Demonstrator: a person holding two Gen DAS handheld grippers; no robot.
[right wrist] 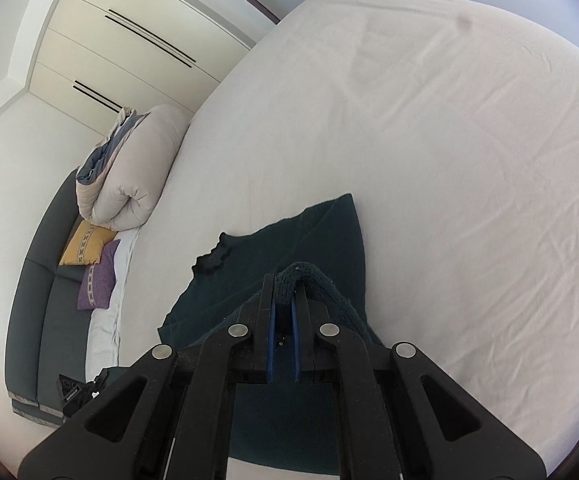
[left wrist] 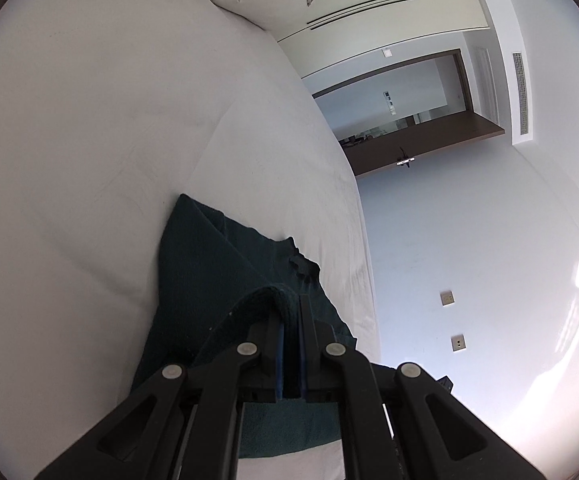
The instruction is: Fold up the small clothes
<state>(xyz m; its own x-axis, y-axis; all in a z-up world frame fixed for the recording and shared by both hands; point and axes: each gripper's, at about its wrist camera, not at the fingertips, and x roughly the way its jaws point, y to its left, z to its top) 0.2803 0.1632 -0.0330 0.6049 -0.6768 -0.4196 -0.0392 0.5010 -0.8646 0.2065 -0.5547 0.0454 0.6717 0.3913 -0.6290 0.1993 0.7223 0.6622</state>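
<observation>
A dark teal garment (left wrist: 209, 264) lies on the white bed (left wrist: 89, 140), partly folded, with a small black piece at its far edge (left wrist: 303, 266). My left gripper (left wrist: 291, 304) is shut on a thick edge of the garment and lifts it off the sheet. In the right wrist view the same garment (right wrist: 309, 240) spreads ahead, the black piece (right wrist: 211, 258) at its left. My right gripper (right wrist: 285, 284) is shut on another bunched edge of the garment, raised above the bed (right wrist: 449, 140).
A rolled beige duvet (right wrist: 137, 172) lies at the bed's head, beside a yellow cushion (right wrist: 85, 244) and a purple cushion (right wrist: 97, 276) against a dark grey headboard (right wrist: 37, 280). Cream wardrobe doors (right wrist: 129, 40) and an open brown door (left wrist: 421, 140) stand beyond the bed.
</observation>
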